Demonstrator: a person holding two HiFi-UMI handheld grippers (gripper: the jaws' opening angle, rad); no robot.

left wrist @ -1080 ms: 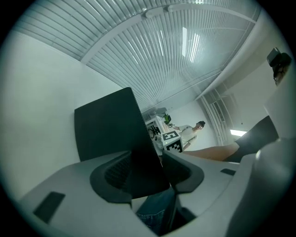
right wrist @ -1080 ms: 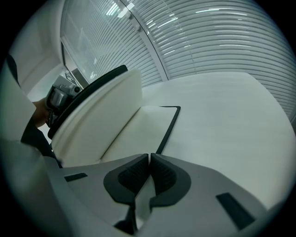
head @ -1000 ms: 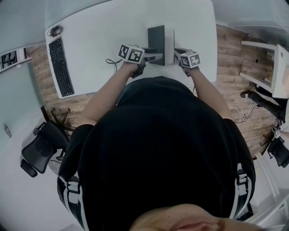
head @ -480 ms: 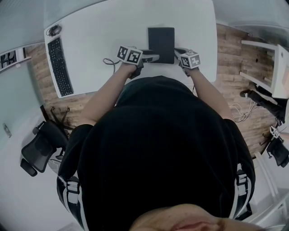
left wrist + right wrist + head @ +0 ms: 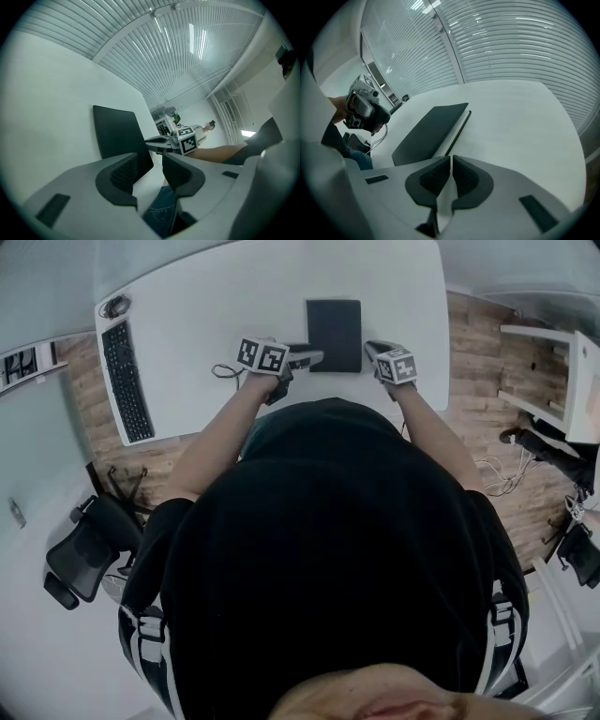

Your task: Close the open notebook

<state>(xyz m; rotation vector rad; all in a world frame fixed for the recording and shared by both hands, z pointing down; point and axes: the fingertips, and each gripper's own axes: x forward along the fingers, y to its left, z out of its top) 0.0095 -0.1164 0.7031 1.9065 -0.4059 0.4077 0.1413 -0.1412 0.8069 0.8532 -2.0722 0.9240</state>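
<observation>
The notebook lies flat with its cover down, near the front edge of the tabletop. My left gripper, just beside its left edge, has the jaws apart, just narrowing, with nothing between them. My right gripper, at its right edge, is pressed together and empty. I would draw both away without touching the cover.

Seen from above, both bare forearms reach forward from a black-sleeved torso, elbows bent outward. The left forearm ends in the left grey plastic two-jaw tool, topped by a cube of black-and-white square markers and pointing across toward the right. Its dark-padded jaws stand apart and have just been closing, with nothing between them. The right forearm carries the matching right grey tool, tilted downward, its jaws pressed together and empty.
</observation>
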